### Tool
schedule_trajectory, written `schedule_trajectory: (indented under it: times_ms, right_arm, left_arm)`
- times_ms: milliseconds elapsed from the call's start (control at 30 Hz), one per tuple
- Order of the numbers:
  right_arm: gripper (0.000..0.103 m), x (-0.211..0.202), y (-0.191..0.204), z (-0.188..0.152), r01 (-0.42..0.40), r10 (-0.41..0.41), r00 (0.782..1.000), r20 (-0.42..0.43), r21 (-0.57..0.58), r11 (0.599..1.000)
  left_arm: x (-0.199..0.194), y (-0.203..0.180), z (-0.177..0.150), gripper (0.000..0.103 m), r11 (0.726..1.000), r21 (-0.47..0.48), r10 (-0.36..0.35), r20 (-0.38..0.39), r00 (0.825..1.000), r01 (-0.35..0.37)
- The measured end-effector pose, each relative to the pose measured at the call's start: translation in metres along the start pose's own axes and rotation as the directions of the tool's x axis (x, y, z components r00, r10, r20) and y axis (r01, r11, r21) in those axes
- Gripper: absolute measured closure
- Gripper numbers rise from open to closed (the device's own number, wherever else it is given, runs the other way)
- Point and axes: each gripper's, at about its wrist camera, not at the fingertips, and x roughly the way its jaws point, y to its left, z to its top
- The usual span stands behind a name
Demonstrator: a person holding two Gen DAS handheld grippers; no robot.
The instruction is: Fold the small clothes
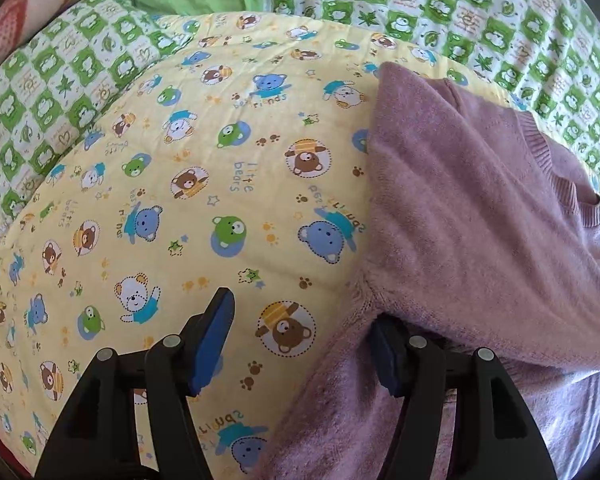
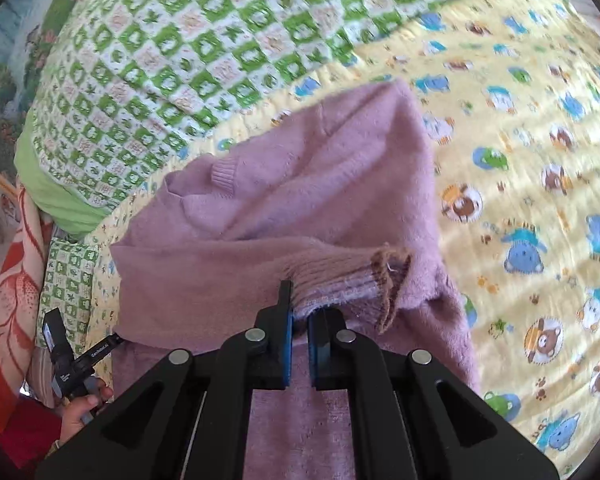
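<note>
Mauve fuzzy knit sweater lies on a yellow quilt printed with cartoon bears, spread over the bed. Nap is soft and brushed; ribbed bands at the cuff and at a hem edge. Body is bunched, with one flap folded over into a rough triangle whose peak points away from the camera.

Cuff: ribbed tube, paler lilac at the end, brownish inner rim showing at its open mouth. It lies across the sweater body, mouth towards the right of the right wrist view.

Right claw: closed, blue pads pinching the ribbed sleeve just behind the cuff. Points steeply down at the fabric. Right view is motion-blurred at the edges.

Left claw: jaws well apart, nothing gripped. Left finger stands over bare quilt. The other pad sits at the sweater's edge and is partly covered by a fold of knit, so I can't tell if it touches. Points steeply down, rolled so the pads sit at a slant.

In the right view the left claw appears at the lower left beside the sweater, held in a hand with a red sleeve.

Behind: green-and-white checked quilt, lumpy, with a plain green edge; orange floral blanket at the far side.
</note>
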Motion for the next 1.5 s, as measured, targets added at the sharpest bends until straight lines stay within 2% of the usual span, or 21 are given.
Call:
schedule_trajectory:
  times_ms: [200,300,467,533,633,800,933,1033,1167,1200,1233,1300,1333,1500]
  right_arm:
    - [0.096,0.014,0.007,0.000,-0.034,0.032,0.999,-0.035,-0.059,0.998]
    - [0.096,0.026,0.006,-0.003,-0.024,0.020,0.998,-0.060,-0.080,0.997]
    - [0.094,0.036,-0.013,-0.016,0.019,-0.025,0.991,-0.133,-0.045,0.999]
    - [0.089,0.034,-0.020,-0.023,0.040,-0.046,0.988,-0.147,-0.042,0.998]
    - [0.087,0.027,-0.028,-0.031,0.067,-0.073,0.985,-0.159,-0.041,0.997]
    - [0.087,0.010,-0.031,-0.036,0.110,-0.115,0.984,-0.135,-0.048,0.993]
    - [0.087,-0.004,-0.023,-0.027,0.150,-0.156,0.985,-0.067,-0.094,0.984]
    - [0.087,-0.009,-0.018,-0.010,0.144,-0.147,0.989,-0.023,-0.099,0.985]
    - [0.086,0.000,-0.013,0.018,0.146,-0.147,0.989,0.006,-0.122,0.982]
    - [0.079,0.004,-0.015,0.026,0.146,-0.146,0.989,0.015,-0.114,0.983]
    - [0.064,0.008,-0.018,0.035,0.160,-0.158,0.987,0.024,-0.101,0.982]
    - [0.046,0.016,-0.028,0.052,0.193,-0.190,0.981,0.049,-0.059,0.979]
    - [0.043,0.019,-0.034,0.060,0.198,-0.196,0.979,0.060,-0.037,0.980]
    - [0.043,0.044,-0.064,0.099,0.223,-0.224,0.973,0.047,0.027,0.974]
  left_arm:
    - [0.011,0.018,-0.002,0.039,0.994,-0.105,-0.031,-0.034,0.999,0.027]
    - [0.012,0.023,-0.004,0.038,0.990,-0.134,-0.046,-0.041,0.998,0.041]
    - [0.010,0.027,-0.011,0.037,0.992,-0.115,-0.065,-0.051,0.997,0.059]
    - [0.007,0.029,-0.014,0.037,0.993,-0.097,-0.068,-0.054,0.996,0.062]
    - [0.000,0.035,-0.023,0.037,0.995,-0.071,-0.068,-0.060,0.996,0.063]
    - [-0.022,0.051,-0.041,0.038,0.992,-0.068,-0.110,-0.091,0.990,0.104]
    - [-0.057,0.061,-0.041,0.038,0.984,-0.064,-0.168,-0.047,0.985,0.165]
    - [-0.073,0.060,-0.027,0.035,0.979,-0.059,-0.194,-0.006,0.981,0.193]
    - [-0.060,0.040,0.007,0.034,0.980,-0.057,-0.192,-0.007,0.981,0.191]
    - [-0.054,0.033,0.014,0.034,0.980,-0.055,-0.191,-0.012,0.982,0.190]
    - [-0.045,0.024,0.021,0.034,0.982,-0.054,-0.185,-0.020,0.983,0.183]
    - [-0.026,0.013,0.040,0.033,0.981,-0.054,-0.188,-0.046,0.981,0.185]
    - [-0.018,0.009,0.049,0.032,0.980,-0.059,-0.193,-0.052,0.980,0.190]
    - [0.022,-0.002,0.079,0.027,0.970,-0.106,-0.230,-0.091,0.969,0.220]
